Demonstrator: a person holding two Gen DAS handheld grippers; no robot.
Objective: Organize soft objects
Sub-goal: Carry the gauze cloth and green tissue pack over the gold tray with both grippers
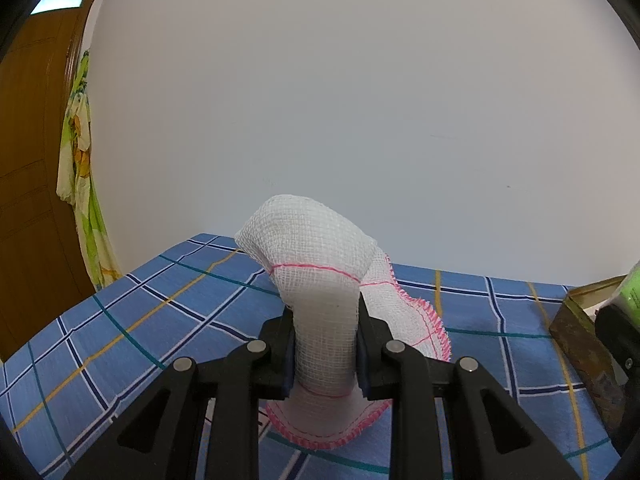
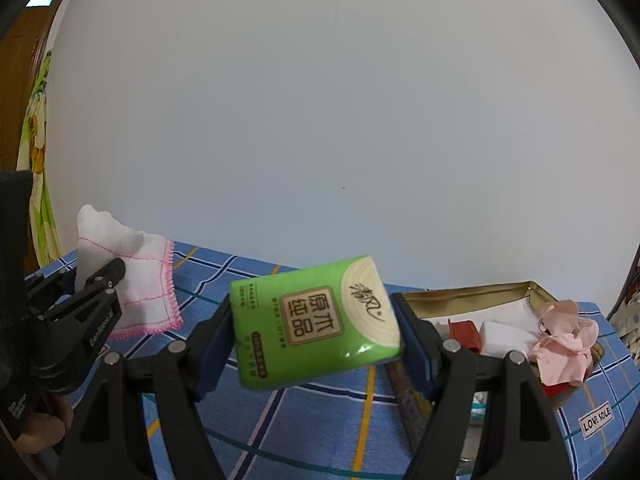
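My left gripper [image 1: 325, 342] is shut on a white gauze cloth [image 1: 316, 256] with a pink stitched edge, held bunched and raised over the blue checked table [image 1: 140, 320]. In the right wrist view the same cloth [image 2: 132, 276] hangs at the left from the left gripper [image 2: 100, 280]. My right gripper [image 2: 314, 330] is shut on a green pack of tissues [image 2: 316, 320], held tilted above the table, just left of the tin box.
An open gold-lined tin box [image 2: 480, 294] stands at the right with white paper, a red item and a crumpled pink cloth [image 2: 560, 340] in it; its edge shows as the tin box [image 1: 576, 332]. A white wall lies behind. A floral fabric [image 1: 80, 184] hangs by the wooden door at left.
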